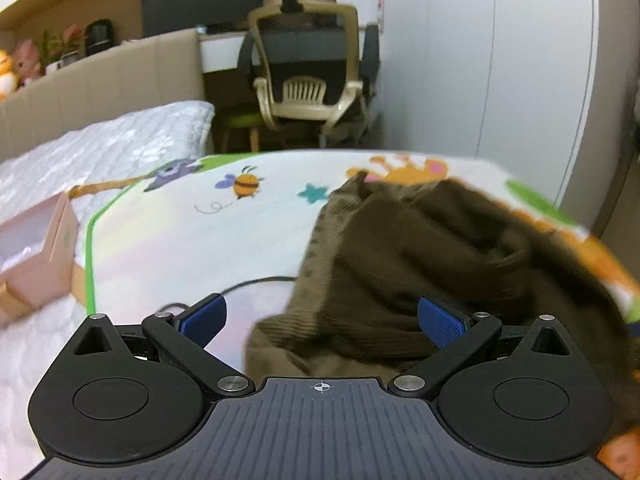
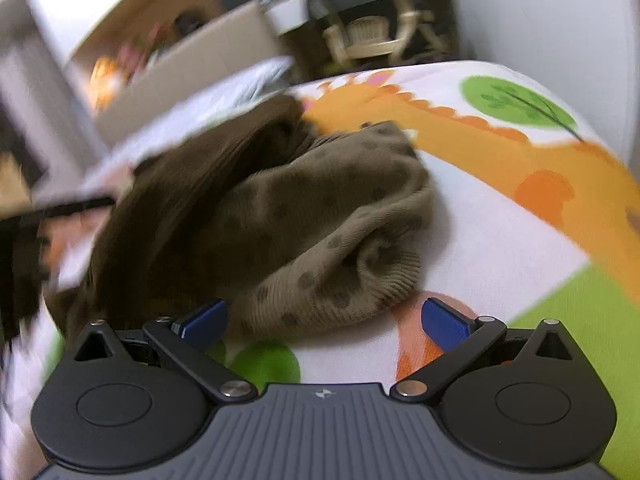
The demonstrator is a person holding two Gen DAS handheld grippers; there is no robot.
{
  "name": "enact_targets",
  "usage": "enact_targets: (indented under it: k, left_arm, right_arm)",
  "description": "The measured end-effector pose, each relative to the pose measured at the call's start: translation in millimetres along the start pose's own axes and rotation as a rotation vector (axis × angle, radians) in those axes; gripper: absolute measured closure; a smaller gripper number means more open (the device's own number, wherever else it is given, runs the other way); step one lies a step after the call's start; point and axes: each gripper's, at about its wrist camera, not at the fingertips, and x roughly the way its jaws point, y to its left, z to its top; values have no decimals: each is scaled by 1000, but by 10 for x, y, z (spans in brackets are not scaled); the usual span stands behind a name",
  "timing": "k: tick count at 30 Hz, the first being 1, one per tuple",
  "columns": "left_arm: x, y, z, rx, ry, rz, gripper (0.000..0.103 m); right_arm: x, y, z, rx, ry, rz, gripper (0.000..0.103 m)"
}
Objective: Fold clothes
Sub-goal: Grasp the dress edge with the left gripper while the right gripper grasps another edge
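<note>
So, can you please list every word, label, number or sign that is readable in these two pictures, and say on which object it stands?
No readable text in either view.
Pink box: a small greenish mark on its side, too blurred to read.
Play mat: only cartoon pictures and a scribble line, no letters.
Brown garment: dots only, no label visible.

A beige office chair faces white wardrobe doors.

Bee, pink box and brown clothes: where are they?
bee [image 1: 245, 185], left wrist view, striped body.
pink box [image 1: 44, 256], left wrist view, side wall.
brown clothes [image 2: 320, 216], right wrist view, spotted fabric.
</note>
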Motion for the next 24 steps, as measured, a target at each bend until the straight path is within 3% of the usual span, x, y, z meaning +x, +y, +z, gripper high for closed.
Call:
enact_targets:
  k: [5,11,15,18,22,24]
  left_arm:
    - [182,175,-140,-33,68,-55,0]
    - [268,269,-333,-81,79,-35,0]
    - [340,221,-324,-30,91,11,0]
    - [348,267,-277,-67,71,10,0]
    - [404,290,-283,-76,79,1,1]
    - [452,275,-315,-65,107,-11,8]
  right_arm:
    - [-23,44,342,-212,-165,-90,0]
    - [596,-71,794,-436,-142,-154,2]
    - [836,-99,1093,-347,-101,-53,25]
    - [868,-110,1213,-291,-144,-57,27]
    - [1039,-123,1125,-349,-77,-59,27]
    - [1099,-141,1052,-361,-41,-44,27]
